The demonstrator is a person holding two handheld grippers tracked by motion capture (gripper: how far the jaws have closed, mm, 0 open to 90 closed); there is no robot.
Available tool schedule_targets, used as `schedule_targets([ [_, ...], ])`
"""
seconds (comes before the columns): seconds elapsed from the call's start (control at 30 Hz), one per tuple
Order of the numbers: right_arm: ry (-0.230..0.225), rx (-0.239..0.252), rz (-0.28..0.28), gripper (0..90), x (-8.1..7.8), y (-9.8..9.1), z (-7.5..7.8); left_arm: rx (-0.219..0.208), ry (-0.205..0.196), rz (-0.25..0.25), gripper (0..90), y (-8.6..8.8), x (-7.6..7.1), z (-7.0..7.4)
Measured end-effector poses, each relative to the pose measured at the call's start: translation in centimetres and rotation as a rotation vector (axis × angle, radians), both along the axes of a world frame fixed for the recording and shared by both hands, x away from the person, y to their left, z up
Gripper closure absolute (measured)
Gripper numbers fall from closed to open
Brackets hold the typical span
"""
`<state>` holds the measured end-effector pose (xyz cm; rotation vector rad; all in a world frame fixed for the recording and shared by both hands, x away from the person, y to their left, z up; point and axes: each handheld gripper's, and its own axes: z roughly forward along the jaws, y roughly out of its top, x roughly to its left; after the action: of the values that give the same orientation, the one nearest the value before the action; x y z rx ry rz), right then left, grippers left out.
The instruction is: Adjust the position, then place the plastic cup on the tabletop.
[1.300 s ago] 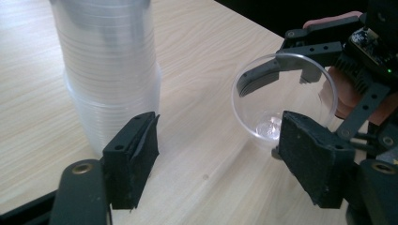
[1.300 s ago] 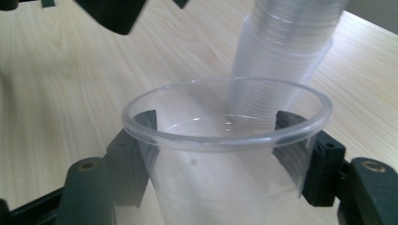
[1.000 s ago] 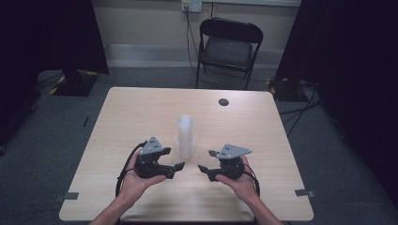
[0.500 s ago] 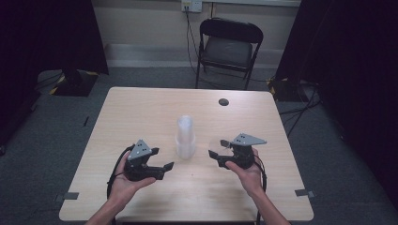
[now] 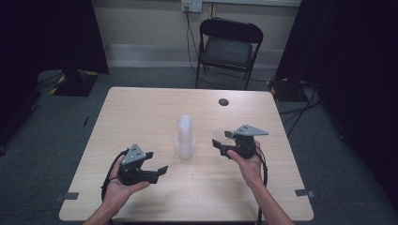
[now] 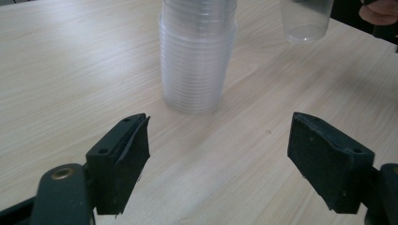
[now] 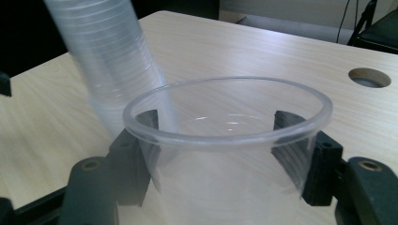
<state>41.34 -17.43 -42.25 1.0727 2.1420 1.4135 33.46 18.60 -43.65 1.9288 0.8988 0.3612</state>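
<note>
A tall stack of clear plastic cups (image 5: 185, 137) stands upright near the middle of the wooden table (image 5: 136, 112). My right gripper (image 5: 219, 144) is to the right of the stack, shut on a single clear cup (image 5: 219, 136) and holding it upright just above the table. In the right gripper view the cup (image 7: 225, 154) sits between both pads, with the stack (image 7: 110, 61) behind on the left. My left gripper (image 5: 157, 171) is open and empty, in front of the stack and to its left. In the left gripper view its jaws (image 6: 230, 159) stand wide apart, facing the stack (image 6: 197, 61) and the held cup (image 6: 305, 18).
A round cable hole (image 5: 224, 101) lies near the table's far right edge. A black folding chair (image 5: 228, 47) stands beyond the far edge. Bare wood lies on both sides of the stack. Dark curtains flank the room.
Both grippers have drawn away from the stack. The right one moved right and farther off with the single cup. The left one moved left, toward the near edge.
</note>
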Motion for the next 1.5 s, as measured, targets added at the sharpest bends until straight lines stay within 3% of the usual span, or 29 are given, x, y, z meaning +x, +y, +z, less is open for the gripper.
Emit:
schedule_targets([
  [0.3,0.004,0.005,-0.028,32.7,2.3,0.3,-0.1,0.006,0.007,-0.004,20.8,0.6,0.0,-0.8],
  [0.57,0.020,0.002,-0.041,32.5,4.5,1.1,-0.2,-0.006,0.012,0.022,20.1,1.4,0.1,-1.2],
  [0.9,0.047,-0.013,-0.057,31.0,6.8,1.6,-1.5,-0.018,0.021,0.048,20.1,2.1,0.6,-1.4],
  [1.17,0.069,-0.025,-0.092,30.1,8.0,1.5,-2.9,-0.004,0.028,0.043,20.1,2.0,0.9,-1.6],
  [1.5,0.070,-0.038,-0.085,28.8,8.7,2.1,-3.7,-0.001,0.033,0.044,20.2,2.0,0.9,-1.6],
])
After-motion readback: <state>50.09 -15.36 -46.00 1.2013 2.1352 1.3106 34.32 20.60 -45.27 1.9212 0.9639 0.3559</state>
